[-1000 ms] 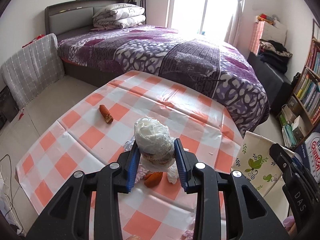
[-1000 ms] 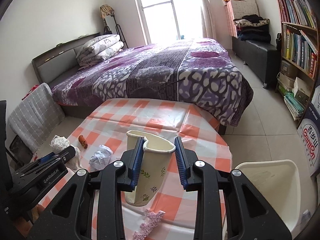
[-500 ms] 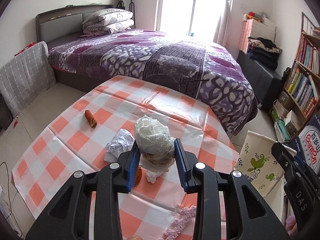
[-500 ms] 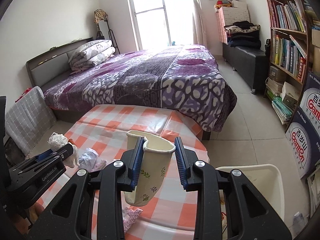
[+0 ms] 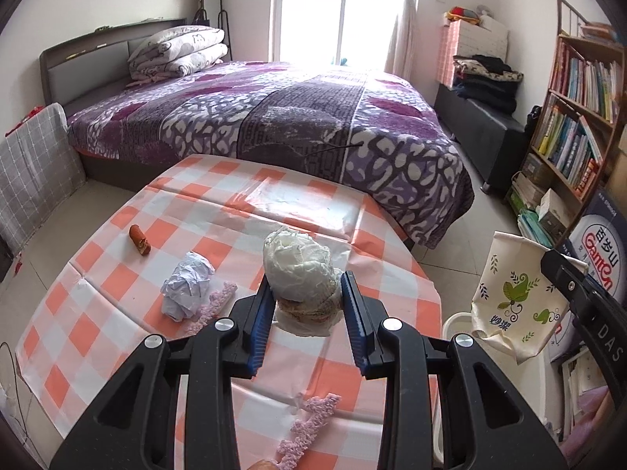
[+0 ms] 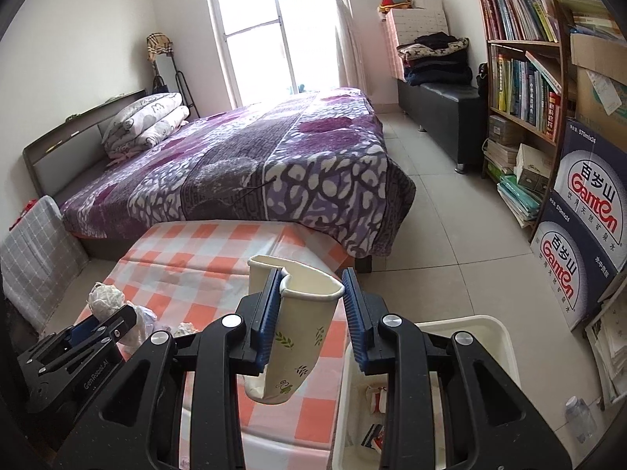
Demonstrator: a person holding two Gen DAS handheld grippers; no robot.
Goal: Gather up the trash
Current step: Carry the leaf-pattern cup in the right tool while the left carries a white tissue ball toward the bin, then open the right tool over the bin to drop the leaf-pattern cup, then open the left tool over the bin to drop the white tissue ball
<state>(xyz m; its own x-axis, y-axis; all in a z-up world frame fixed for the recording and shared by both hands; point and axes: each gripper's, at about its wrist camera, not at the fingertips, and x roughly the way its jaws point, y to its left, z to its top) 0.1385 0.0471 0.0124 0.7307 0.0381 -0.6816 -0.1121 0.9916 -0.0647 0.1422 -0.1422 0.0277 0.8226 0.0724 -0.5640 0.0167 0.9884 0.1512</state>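
My left gripper [image 5: 306,297] is shut on a white plastic bag of trash [image 5: 299,270] and holds it above the checked tablecloth [image 5: 117,321]. My right gripper [image 6: 309,297] is shut on a crushed paper cup [image 6: 301,333] with green leaf print, held over the table's right edge beside a white bin [image 6: 497,337]. The cup also shows in the left wrist view [image 5: 513,297]. A crumpled paper ball [image 5: 188,286], a sausage piece [image 5: 140,239] and pink fluffy strips [image 5: 309,427] lie on the table.
A bed with a purple quilt [image 5: 294,117] stands beyond the table. A bookshelf [image 6: 525,58] and water boxes [image 6: 588,215] line the right wall. The bin holds a few scraps [image 6: 376,399]. A black bench [image 6: 439,105] stands at the far right.
Both grippers have moved right and back with their loads. The cup now hangs near the white bin, and the bag has shifted toward the table's right side.
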